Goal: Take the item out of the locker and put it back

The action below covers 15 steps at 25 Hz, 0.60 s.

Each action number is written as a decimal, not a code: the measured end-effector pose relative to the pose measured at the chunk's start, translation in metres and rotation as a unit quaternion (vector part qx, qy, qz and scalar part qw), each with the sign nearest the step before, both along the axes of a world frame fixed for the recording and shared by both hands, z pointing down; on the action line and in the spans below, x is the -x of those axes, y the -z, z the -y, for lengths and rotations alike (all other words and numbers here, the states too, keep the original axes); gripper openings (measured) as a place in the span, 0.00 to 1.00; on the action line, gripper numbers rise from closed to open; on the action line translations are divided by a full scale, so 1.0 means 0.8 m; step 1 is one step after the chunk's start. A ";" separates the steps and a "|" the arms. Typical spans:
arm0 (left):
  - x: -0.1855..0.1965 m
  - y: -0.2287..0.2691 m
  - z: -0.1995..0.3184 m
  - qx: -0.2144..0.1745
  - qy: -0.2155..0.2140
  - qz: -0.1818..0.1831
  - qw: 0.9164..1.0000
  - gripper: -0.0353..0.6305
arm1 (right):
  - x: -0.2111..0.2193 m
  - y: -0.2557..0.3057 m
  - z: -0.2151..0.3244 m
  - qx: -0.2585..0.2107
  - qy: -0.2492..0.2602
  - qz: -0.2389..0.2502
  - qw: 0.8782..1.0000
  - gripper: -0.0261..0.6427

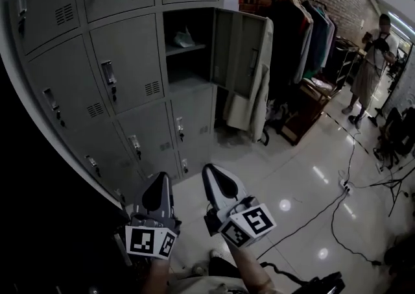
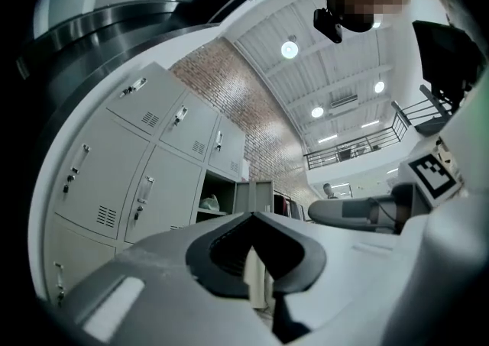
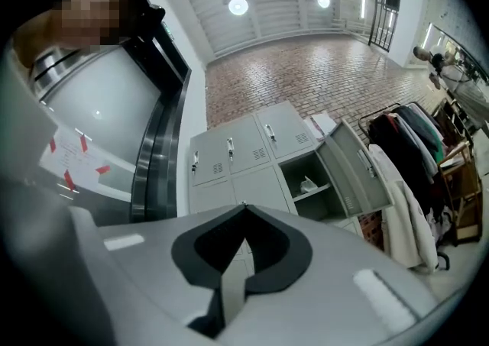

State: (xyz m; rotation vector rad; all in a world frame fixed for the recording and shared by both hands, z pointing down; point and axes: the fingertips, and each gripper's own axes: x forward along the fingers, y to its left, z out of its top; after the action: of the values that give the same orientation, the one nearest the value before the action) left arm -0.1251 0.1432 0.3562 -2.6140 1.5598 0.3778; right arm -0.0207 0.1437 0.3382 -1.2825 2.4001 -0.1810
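Observation:
One grey locker [image 1: 188, 59] stands open, its door [image 1: 237, 52] swung out to the right. On its upper shelf lies a small white item [image 1: 183, 38], also visible in the left gripper view [image 2: 209, 202] and the right gripper view [image 3: 308, 184]. Both grippers are low in the head view, well short of the locker and pointing toward it. The left gripper [image 1: 159, 182] is shut with nothing in it [image 2: 252, 216]. The right gripper [image 1: 214, 172] is also shut and empty [image 3: 244, 207].
A pale coat [image 1: 256, 85] hangs on the open door. A clothes rack [image 1: 305, 26] with dark garments and a low wooden cabinet [image 1: 311, 104] stand to the right. A person [image 1: 369, 65] stands at the far right. Cables [image 1: 350, 182] run across the glossy floor.

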 end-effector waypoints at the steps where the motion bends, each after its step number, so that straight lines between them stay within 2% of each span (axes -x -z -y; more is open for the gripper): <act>1: 0.000 0.003 -0.012 -0.002 0.001 -0.002 1.000 0.06 | -0.003 -0.002 -0.014 0.004 -0.002 0.006 1.000 0.04; 7: -0.017 0.006 -0.065 0.004 -0.003 -0.009 1.000 0.06 | -0.025 -0.010 -0.064 0.025 -0.006 0.020 0.999 0.04; 15: -0.052 0.031 -0.091 -0.018 -0.017 -0.022 0.999 0.06 | -0.041 0.016 -0.099 0.001 -0.006 -0.021 1.000 0.04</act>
State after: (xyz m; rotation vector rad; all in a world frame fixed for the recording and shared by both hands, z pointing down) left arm -0.0836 0.2163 0.3317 -2.6253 1.5083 0.4635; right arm 0.0122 0.2229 0.3256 -1.3133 2.4270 -0.1544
